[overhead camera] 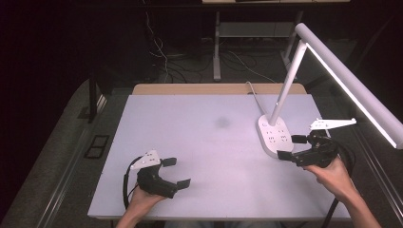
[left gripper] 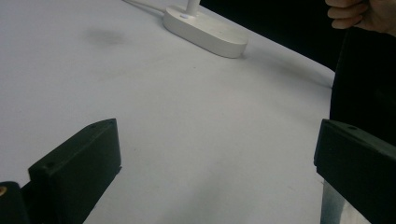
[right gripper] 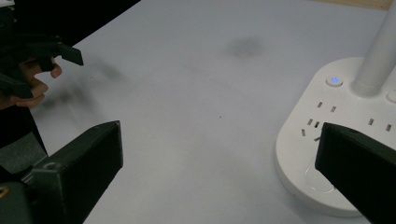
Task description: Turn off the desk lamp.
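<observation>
Two pairs of black jaws, both spread wide and holding nothing. In the right gripper view the right gripper (right gripper: 219,172) has one jaw low over the lamp base (right gripper: 336,154) and the other over bare table (right gripper: 187,70); in the high view the right gripper (overhead camera: 291,146) sits just beside the base's near right edge. The left gripper (overhead camera: 177,172) hovers over the near left of the table, well apart from the lamp.

Risks, as judged. The base is broad and smooth, wider than the stem; a bite taken across its rounded rim could slide off, and a push from one jaw alone could skate the base over the table. The long lamp head (overhead camera: 351,85) overhangs the right hand, so lifting the gripper carelessly could knock it and tip or swing the lamp. The cord (overhead camera: 254,95) trailing off the far edge could drag if the base is shifted.

Appearance of the lamp base: white, oblong with rounded ends, lying flat at the table's right side. Its top carries rows of socket slots and a small round button (right gripper: 333,80) glowing blue beside the white stem (right gripper: 378,56), which rises at a slant.
</observation>
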A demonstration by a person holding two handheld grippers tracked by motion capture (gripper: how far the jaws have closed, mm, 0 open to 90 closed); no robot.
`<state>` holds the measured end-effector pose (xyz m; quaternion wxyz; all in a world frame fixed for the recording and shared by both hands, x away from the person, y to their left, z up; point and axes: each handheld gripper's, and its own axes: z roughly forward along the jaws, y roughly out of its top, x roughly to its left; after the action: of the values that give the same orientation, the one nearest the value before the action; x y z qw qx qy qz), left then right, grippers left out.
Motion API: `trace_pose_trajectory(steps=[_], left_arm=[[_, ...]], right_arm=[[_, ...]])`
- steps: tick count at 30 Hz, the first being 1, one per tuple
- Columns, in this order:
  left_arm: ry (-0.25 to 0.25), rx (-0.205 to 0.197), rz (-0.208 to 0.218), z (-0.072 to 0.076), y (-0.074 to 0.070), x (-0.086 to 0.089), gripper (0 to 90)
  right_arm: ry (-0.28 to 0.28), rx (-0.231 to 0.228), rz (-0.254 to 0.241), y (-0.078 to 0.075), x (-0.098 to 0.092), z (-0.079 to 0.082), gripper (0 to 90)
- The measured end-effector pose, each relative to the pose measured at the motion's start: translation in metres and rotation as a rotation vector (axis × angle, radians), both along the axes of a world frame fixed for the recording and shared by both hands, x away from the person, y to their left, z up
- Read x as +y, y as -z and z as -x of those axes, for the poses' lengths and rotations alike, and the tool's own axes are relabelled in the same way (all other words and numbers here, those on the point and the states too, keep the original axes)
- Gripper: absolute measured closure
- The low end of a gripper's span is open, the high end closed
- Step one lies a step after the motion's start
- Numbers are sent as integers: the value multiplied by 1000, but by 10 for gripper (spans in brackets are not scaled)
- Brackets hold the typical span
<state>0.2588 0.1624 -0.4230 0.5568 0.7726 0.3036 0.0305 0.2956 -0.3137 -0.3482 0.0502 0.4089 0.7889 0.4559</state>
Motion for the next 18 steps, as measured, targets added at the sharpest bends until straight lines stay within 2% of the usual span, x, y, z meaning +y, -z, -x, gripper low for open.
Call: trace_pose_trajectory(steps=[10,18], left_arm=[[-8,0,11,0,-1,2,0],[-9,0,10,0,-1,2,0]], right_arm=[[-5,11,40,-6,-4,-22,9],[2,18,65,-3,-3,-37,9]])
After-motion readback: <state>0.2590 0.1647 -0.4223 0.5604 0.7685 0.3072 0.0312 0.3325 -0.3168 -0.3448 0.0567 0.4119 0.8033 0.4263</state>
